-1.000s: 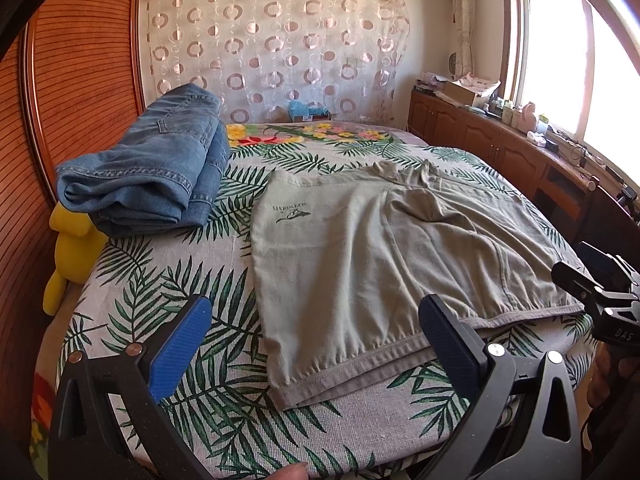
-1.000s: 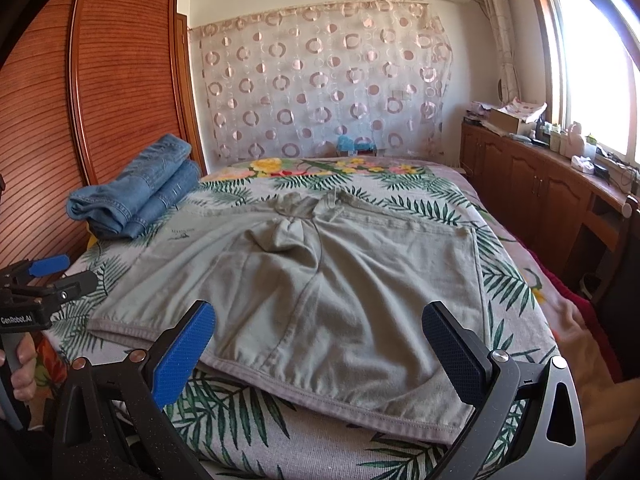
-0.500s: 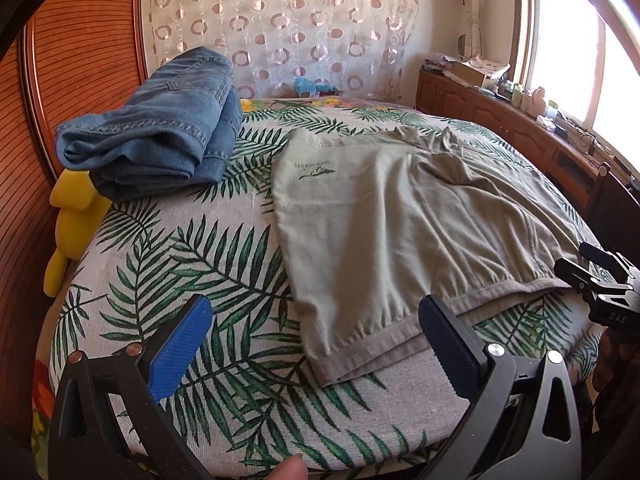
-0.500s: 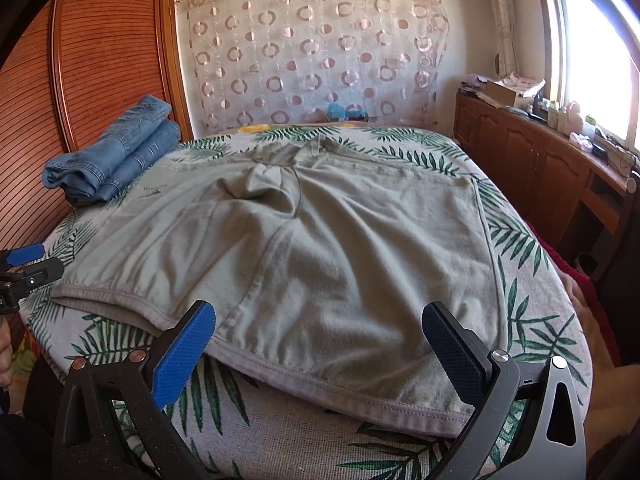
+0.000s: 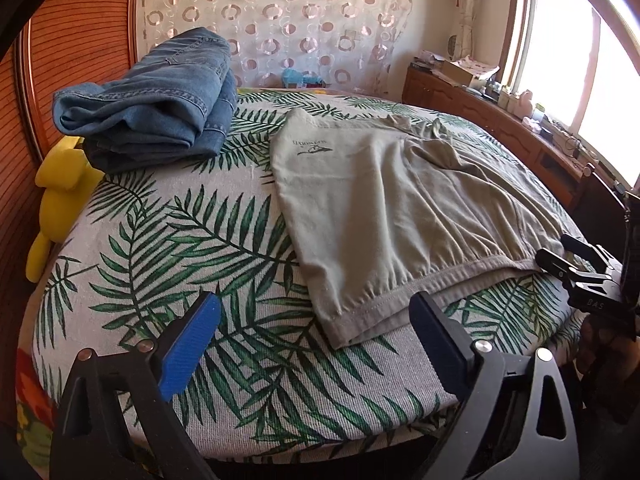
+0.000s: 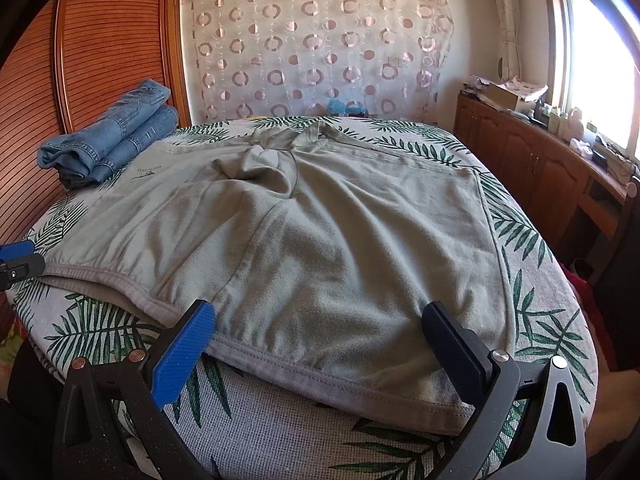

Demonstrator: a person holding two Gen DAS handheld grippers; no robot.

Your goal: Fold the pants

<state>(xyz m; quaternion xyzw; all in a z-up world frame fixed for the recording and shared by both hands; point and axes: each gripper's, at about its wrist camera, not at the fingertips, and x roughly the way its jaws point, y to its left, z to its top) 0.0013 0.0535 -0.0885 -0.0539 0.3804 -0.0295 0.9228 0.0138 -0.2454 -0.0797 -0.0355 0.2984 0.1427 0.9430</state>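
Bedroom: a bed (image 5: 224, 264) with a palm-leaf print cover, a slatted wooden wardrobe (image 6: 100, 60) along its left side, a circle-patterned curtain (image 6: 316, 44) behind its far edge. The grey-green pants (image 6: 332, 240) lie spread flat across the middle and right of the bed, the waistband along the near edge. Folded blue jeans (image 5: 160, 96) sit at the far left corner, apart from the pants.

The left gripper (image 5: 314, 342) hovers over the near edge, fingers wide apart, holding nothing; its right finger (image 5: 436, 340) is just at the waistband corner. The right gripper (image 6: 320, 338) hovers at the waistband, fingers wide apart, empty; contact with the cloth cannot be confirmed.

Only the left wrist view shows a yellow plush toy (image 5: 60, 196) wedged between bed and wardrobe. Only the right wrist view shows the pants' right edge.
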